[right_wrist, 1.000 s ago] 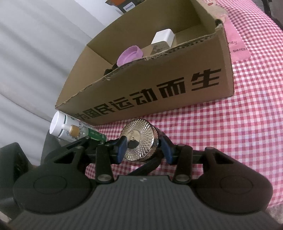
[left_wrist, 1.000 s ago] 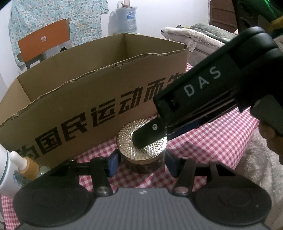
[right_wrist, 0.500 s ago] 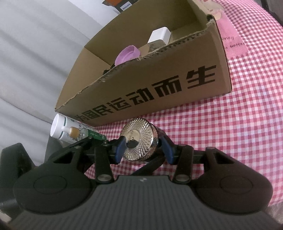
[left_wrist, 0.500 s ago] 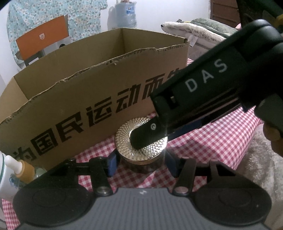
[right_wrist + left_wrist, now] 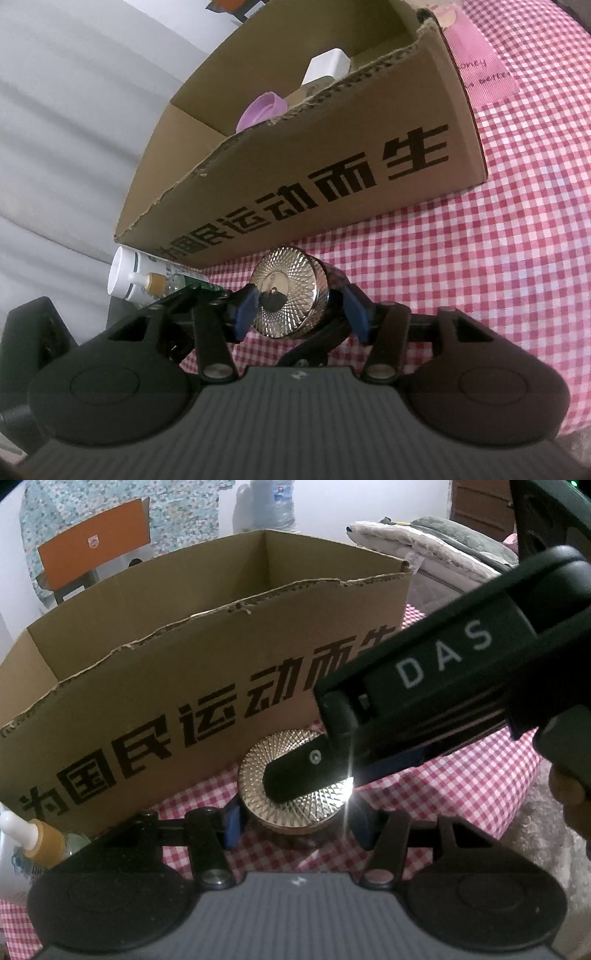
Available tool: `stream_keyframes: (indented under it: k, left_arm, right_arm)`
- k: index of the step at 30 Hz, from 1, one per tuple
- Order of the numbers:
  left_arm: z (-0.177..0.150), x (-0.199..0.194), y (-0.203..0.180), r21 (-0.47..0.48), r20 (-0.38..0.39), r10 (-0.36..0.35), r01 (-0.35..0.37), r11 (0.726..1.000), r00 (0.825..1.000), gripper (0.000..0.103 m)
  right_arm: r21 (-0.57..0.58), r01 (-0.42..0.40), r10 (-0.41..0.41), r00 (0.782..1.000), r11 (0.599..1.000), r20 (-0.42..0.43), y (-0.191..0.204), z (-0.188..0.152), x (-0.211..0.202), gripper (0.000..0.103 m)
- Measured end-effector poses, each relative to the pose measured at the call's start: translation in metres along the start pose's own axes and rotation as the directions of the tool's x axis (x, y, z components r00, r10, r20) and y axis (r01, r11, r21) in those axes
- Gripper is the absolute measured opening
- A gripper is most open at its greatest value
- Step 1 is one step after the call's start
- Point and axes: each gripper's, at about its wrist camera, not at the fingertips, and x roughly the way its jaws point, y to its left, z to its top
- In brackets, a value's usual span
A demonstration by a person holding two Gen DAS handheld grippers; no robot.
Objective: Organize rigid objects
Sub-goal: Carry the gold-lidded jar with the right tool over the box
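Since the earlier frame the right tongs [image 5: 301, 308] have been opening: their blue pads now stand a little off the sides of the jar [image 5: 291, 297], which is between them but not pressed. Hardly anything else has shifted. The left tongs [image 5: 297, 821] are about half open, and the same jar sits between their pads; whether the pads press on its dark body cannot be told, because the lid hides the contact. In the left wrist view one black finger of the right tongs lies across the shiny faceted lid [image 5: 295, 779]. The jar stands on the checked desk [image 5: 480, 240], directly in front of both tongs and just before the near wall of the cardboard box [image 5: 332, 166]. A white bottle [image 5: 127, 275] lies to the left of the tongs. The jar looks stiff and rather heavy, probably glass with a metal lid, so it may be fragile and slippery. The best hold is probably on the round body under the lid, because the lid could come loose.
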Motion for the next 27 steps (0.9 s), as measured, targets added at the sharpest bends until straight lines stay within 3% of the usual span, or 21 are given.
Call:
stream_keyframes:
  k: [9,27]
  left_arm:
    - [0.002,0.004,0.003,-0.015,-0.007,-0.007,0.007,1.0,1.0,0.057]
    - [0.006,-0.003,0.001,-0.036,0.001,0.007,-0.007,0.999,1.0,0.057]
  right_arm:
    - [0.056,-0.025,0.024,1.0,0.998,0.021,-0.009,0.001,-0.002,0.05]
    - [0.027,-0.016,0.015,1.0,1.0,0.025,0.004,0.0,-0.002,0.047]
